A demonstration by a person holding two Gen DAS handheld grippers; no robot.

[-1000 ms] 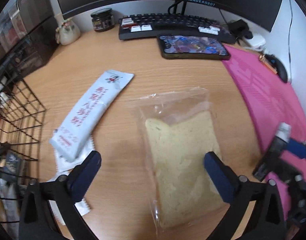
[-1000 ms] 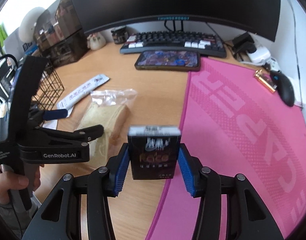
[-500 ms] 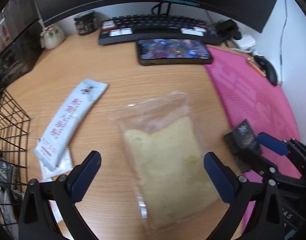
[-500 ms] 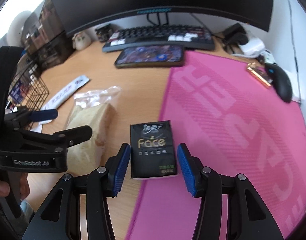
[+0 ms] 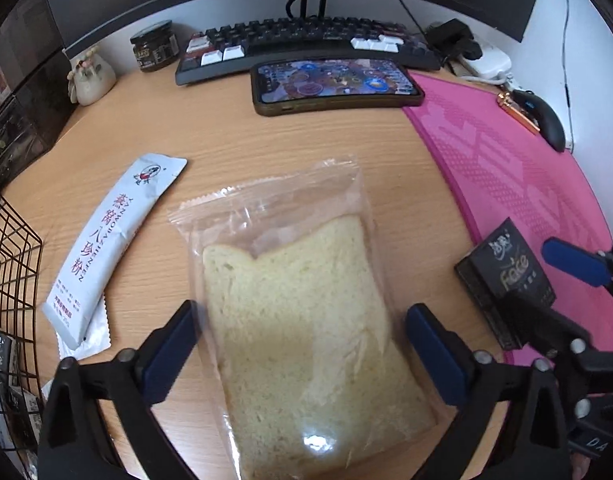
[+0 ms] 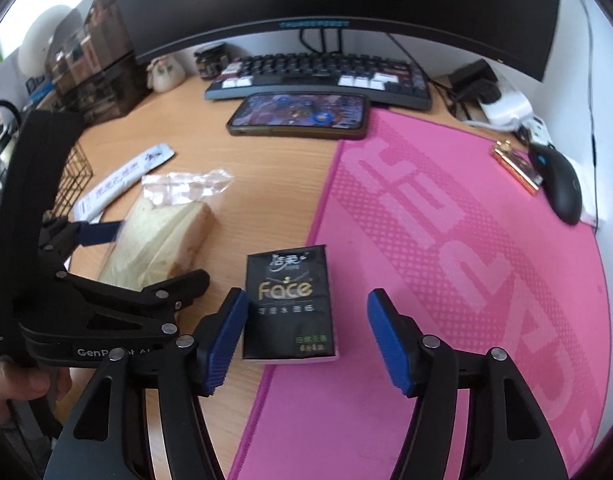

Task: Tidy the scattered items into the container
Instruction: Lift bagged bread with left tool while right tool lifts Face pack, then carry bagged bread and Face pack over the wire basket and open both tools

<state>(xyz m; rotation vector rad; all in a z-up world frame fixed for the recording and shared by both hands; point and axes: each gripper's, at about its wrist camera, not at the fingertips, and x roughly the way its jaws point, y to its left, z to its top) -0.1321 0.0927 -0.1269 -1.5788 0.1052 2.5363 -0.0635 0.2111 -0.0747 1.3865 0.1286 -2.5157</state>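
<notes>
We find the left claw (image 5: 302,356) closing astride the crinkly clear bread bag (image 5: 302,320), pads apart from it. The right claw (image 6: 306,338) is opening around the boxy black tissue pack (image 6: 289,304), which straddles the pink mat's edge (image 6: 318,216). The wire basket (image 5: 10,276) stands beyond, left.

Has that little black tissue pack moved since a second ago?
Yes. The black tissue pack, earlier upright between the right claw pads, now lies flat across the pink mat edge, released, jaws opening.
</notes>
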